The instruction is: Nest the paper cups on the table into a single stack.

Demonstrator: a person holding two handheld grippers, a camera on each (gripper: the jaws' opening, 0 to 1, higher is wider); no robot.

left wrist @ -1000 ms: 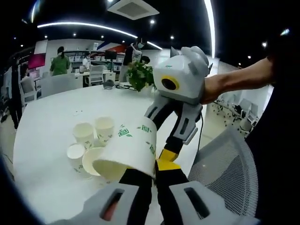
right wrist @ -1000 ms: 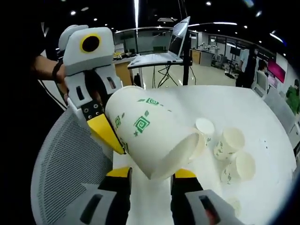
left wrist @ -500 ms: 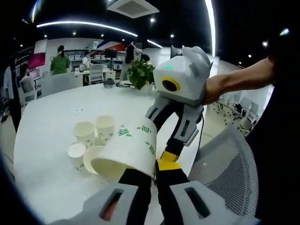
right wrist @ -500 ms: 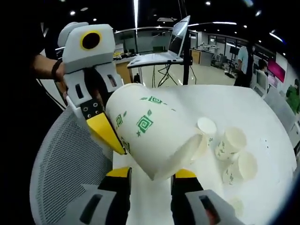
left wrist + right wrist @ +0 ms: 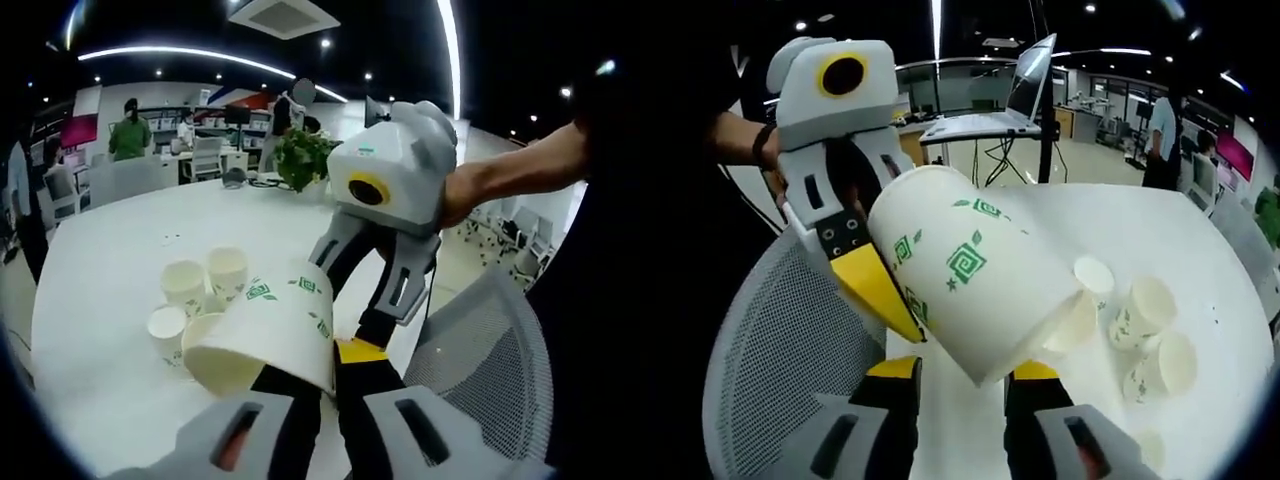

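Held white paper cup with green motifs [image 5: 970,285] has tilted slightly; both grippers [image 5: 318,360] [image 5: 960,368] clamp it. Beyond it, four small white paper cups [image 5: 195,295] remain unstacked.

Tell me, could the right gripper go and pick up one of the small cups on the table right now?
Probably not yet: the right gripper has the big paper cup between its jaws. The small cups lie in the open on the table.

My left cam sat close behind the held cup [image 5: 268,330], facing over the table [image 5: 110,260]; right cam looked back from opp side; both shared cup [image 5: 975,285] & loose cups [image 5: 205,285]
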